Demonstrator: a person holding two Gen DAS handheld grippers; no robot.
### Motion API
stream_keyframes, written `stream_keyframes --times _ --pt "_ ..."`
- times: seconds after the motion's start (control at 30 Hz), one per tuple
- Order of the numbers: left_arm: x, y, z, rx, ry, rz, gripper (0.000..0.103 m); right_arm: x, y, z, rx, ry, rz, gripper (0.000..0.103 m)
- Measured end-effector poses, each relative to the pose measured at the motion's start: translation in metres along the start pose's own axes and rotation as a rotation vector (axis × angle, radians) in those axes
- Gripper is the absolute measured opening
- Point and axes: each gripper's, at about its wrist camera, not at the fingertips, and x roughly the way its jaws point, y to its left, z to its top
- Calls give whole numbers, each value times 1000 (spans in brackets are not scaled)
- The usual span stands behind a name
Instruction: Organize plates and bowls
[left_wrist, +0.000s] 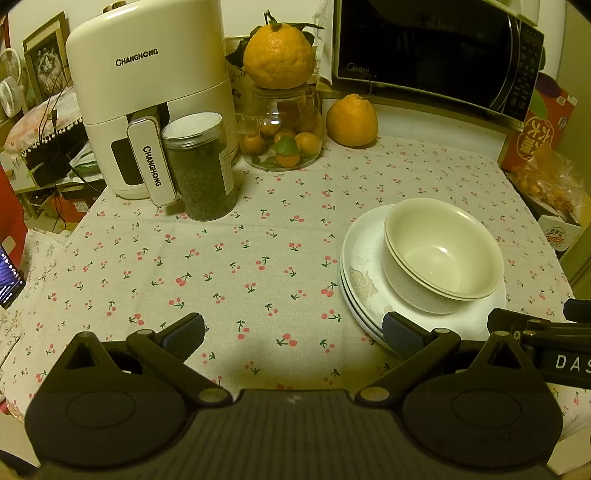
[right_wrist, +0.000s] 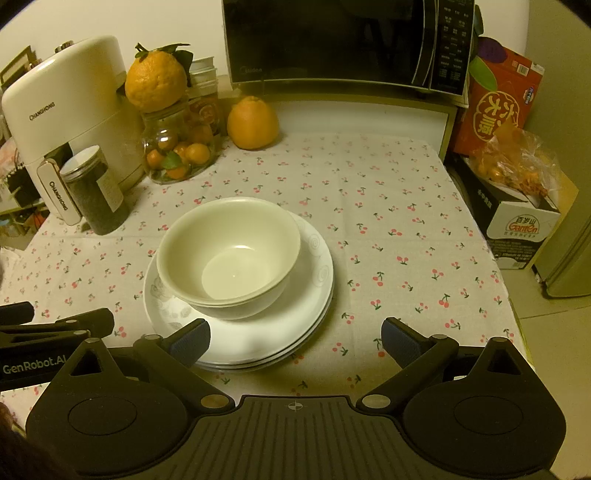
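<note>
Two cream bowls (left_wrist: 443, 254) sit nested on a stack of white plates (left_wrist: 360, 291) on the cherry-print tablecloth. The bowls (right_wrist: 229, 254) and the plates (right_wrist: 306, 317) also show in the right wrist view. My left gripper (left_wrist: 293, 332) is open and empty, with its right finger just in front of the plates' near rim. My right gripper (right_wrist: 295, 338) is open and empty, with its left finger at the plates' front edge. Each gripper shows at the edge of the other's view.
A white Changhong appliance (left_wrist: 147, 96), a dark jar (left_wrist: 201, 166) and a glass jar of small oranges (left_wrist: 282, 136) stand at the back left. A large orange (left_wrist: 351, 122) and a microwave (left_wrist: 436, 51) are behind. Boxes and a bag (right_wrist: 513, 166) line the right edge.
</note>
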Motion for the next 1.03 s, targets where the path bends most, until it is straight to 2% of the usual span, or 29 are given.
stream_keyframes --times 1.03 --pt "2 1 -2 -6 13 -17 103 1 -2 -2 1 4 -1 100"
